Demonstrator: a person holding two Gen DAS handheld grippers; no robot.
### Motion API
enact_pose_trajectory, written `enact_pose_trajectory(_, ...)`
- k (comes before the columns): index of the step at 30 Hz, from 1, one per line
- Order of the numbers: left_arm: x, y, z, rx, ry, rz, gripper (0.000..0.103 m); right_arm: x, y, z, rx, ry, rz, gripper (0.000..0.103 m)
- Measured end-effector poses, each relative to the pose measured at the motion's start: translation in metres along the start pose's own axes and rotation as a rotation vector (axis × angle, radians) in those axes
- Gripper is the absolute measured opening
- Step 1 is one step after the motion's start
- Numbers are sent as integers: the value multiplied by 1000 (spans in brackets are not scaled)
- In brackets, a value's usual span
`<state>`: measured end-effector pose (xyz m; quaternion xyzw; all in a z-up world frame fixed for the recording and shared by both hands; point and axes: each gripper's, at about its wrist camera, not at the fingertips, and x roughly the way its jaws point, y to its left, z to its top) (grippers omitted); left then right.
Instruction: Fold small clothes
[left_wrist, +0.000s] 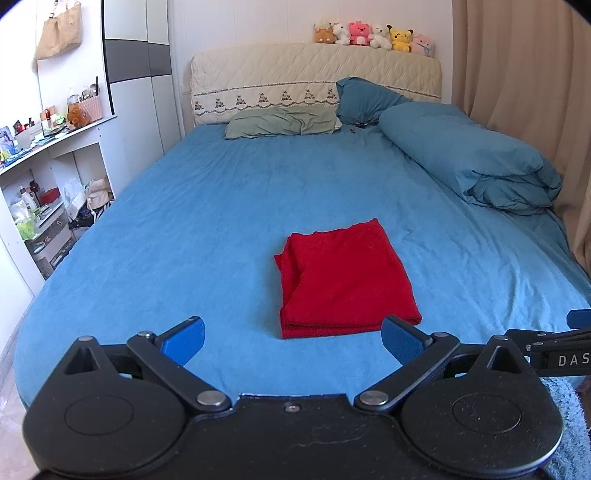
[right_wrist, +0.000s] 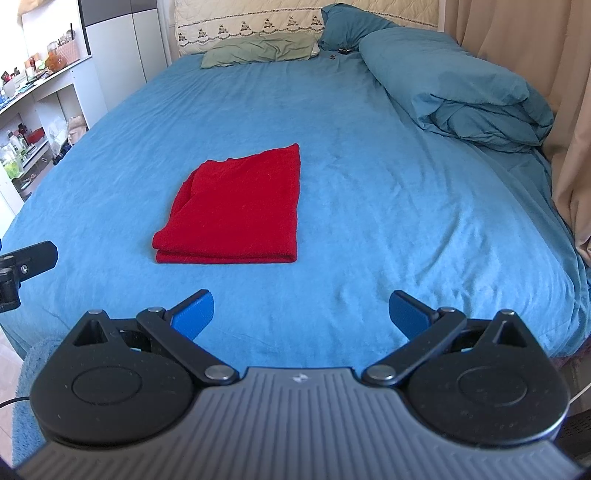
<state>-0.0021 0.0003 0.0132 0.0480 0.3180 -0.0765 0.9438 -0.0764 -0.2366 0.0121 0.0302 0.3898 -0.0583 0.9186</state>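
Item: red knitted garment (left_wrist: 343, 280), folded into a flat, layered rectangle, lying on the blue bedsheet (left_wrist: 207, 206) toward the foot of the bed, its stacked folded edges facing the cameras; in the right wrist view the same garment (right_wrist: 236, 210) sits left of centre. Left gripper (left_wrist: 293, 341), black linkage with blue pads, jaws spread wide and holding nothing, poised just short of the garment's near edge; whether it touches the sheet cannot be told. Right gripper (right_wrist: 301, 314), same build, jaws likewise apart and empty, over bare sheet to the right of the garment and clear of it. Each gripper's black body shows at the edge of the other's view. Surroundings: rolled blue duvet (left_wrist: 476, 162) along the right side of the bed; sage-green pillow (left_wrist: 284, 123) and blue pillow (left_wrist: 365, 98) against the cream quilted headboard (left_wrist: 314, 70); row of plush toys (left_wrist: 373, 37) on top of the headboard; beige curtain (left_wrist: 524, 74) at right; white shelving unit (left_wrist: 55, 177) with assorted small items at left; tan bag (left_wrist: 59, 33) hanging on the wall above it.
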Motion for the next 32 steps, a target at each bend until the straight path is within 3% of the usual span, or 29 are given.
enact_pose_trajectory(13, -1, 0, -1, 12, 1, 10, 103, 0, 0, 1, 3, 2, -2, 103)
enact_pose_trajectory(18, -1, -3, -1, 39, -10, 52, 103, -1, 2, 1, 2, 2, 0, 103)
enact_pose_trajectory(32, 2, 9, -2, -24, -10, 33, 103, 3, 8, 2, -3, 7, 2, 103)
